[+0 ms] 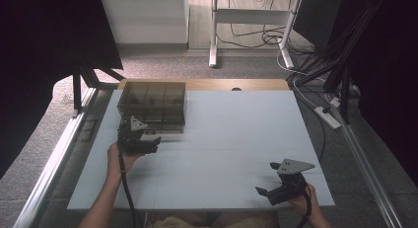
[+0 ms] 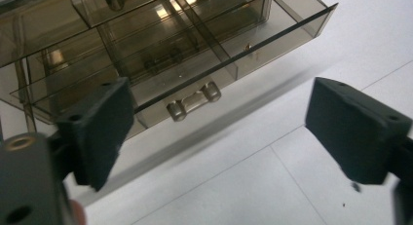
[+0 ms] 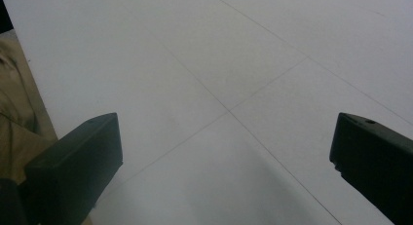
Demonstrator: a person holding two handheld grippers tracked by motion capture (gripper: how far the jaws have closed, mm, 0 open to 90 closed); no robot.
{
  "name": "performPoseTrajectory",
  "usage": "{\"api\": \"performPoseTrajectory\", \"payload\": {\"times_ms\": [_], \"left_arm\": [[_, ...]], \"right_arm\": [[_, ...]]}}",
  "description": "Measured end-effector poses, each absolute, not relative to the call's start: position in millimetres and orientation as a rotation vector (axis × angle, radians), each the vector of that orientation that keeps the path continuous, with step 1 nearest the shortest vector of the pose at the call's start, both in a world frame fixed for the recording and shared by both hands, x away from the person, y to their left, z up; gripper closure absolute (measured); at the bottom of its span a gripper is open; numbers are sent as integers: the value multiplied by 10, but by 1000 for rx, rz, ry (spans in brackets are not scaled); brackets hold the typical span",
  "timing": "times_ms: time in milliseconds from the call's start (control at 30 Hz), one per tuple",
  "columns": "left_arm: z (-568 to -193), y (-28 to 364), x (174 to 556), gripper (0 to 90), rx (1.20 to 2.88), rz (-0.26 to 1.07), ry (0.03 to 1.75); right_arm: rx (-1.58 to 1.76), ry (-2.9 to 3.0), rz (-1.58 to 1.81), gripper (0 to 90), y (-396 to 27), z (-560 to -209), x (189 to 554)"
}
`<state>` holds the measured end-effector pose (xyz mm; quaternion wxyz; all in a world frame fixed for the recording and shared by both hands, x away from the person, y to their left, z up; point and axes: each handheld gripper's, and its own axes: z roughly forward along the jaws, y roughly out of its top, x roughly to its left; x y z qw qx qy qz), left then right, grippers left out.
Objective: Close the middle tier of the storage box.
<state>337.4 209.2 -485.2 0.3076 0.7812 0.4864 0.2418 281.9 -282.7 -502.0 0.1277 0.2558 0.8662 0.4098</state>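
Note:
A smoky see-through drawer cabinet [image 1: 153,102] stands at the back left of the white table [image 1: 226,134]. In the left gripper view its lowest drawer [image 2: 209,54] is pulled partly out, with dividers inside and a small handle [image 2: 194,102] on the front. My left gripper [image 1: 140,133] sits just in front of that drawer, jaws wide apart, and the handle lies ahead of the gap [image 2: 219,122], untouched. Near the front right corner, my right gripper [image 1: 267,178] is open over bare table [image 3: 226,137], nothing between its jaws.
A power strip [image 1: 328,117] and cables lie on the floor right of the table. Metal frame rails [image 1: 59,154] run along both sides. A white desk frame [image 1: 213,40] stands behind. The person's lap shows at the front edge.

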Motion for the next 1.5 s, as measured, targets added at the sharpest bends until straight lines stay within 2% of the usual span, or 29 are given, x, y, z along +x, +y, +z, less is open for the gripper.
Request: {"api": "performPoseTrajectory", "payload": {"times_ms": [133,533,733,1500], "left_arm": [[-4853,2123,3352,228,2074,636,1287],[-4884,2276,3284,706,2061,599,1287],[-4898,2277,3299,896,2079,592,1284],[-4964,2310,3359,900,2153,559,1359]], "right_arm": [[742,2521,1193,0,-2824,-5020,2823],[740,2522,1191,0,-2824,-5018,2813],[753,2514,1195,0,-2844,-5020,2812],[754,2511,1195,0,-2861,-5022,2809]]}}
